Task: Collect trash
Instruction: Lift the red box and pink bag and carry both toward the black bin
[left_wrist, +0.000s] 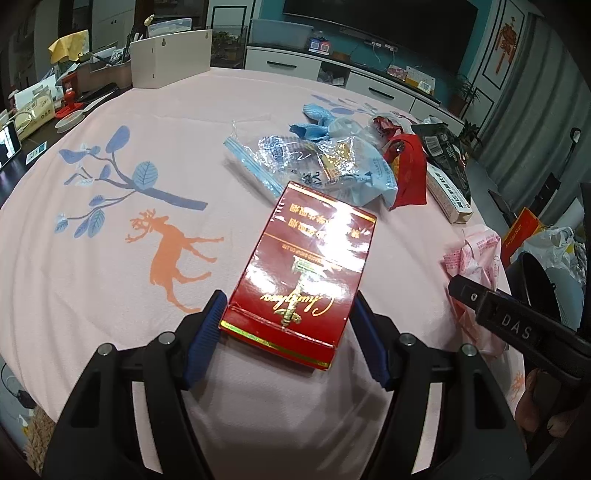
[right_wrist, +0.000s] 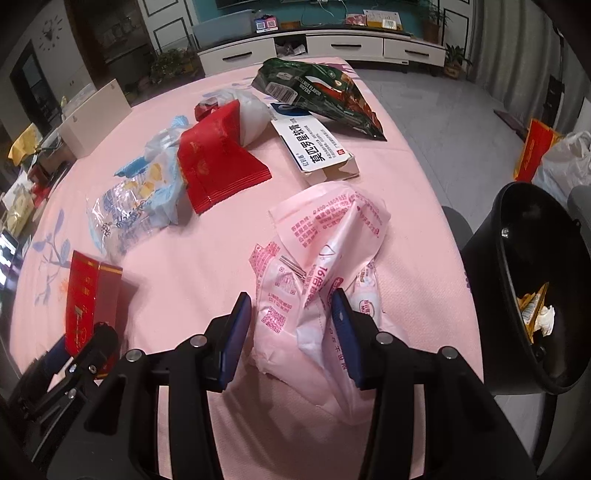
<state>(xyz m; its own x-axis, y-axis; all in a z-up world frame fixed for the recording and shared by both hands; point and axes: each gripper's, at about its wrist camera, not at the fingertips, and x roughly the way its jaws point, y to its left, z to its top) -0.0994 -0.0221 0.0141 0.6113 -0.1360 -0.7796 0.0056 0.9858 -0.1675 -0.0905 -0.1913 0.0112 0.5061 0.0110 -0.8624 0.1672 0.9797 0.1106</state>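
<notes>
On the left we see the left gripper (left_wrist: 286, 317) with its two blue fingers (left_wrist: 207, 325) standing on either side of the near end of a red carton (left_wrist: 303, 273), which lies flat on the pink tablecloth (left_wrist: 110, 295); the left finger seems to touch the carton's corner, the right finger stands just beside its edge, so we cannot tell if it is gripped. Beyond the carton's far end lies a heap of clear and blue plastic bags (left_wrist: 295, 158), and to the right of it a red pouch (left_wrist: 406, 170). Moving right, the right gripper (right_wrist: 291, 325) has its jaws partly apart, and a crumpled pink wrapper (right_wrist: 325, 251) lies between them; the right finger (right_wrist: 343, 332) touches the wrapper, the left finger (right_wrist: 236, 328) stands a little away from it, so the wrapper is not clamped. Ahead of these fingers lie a white box (right_wrist: 314, 147) and a green snack bag (right_wrist: 325, 92). To the right of the fingers, off the table, stands a black bin (right_wrist: 524, 258) with some scraps inside.
</notes>
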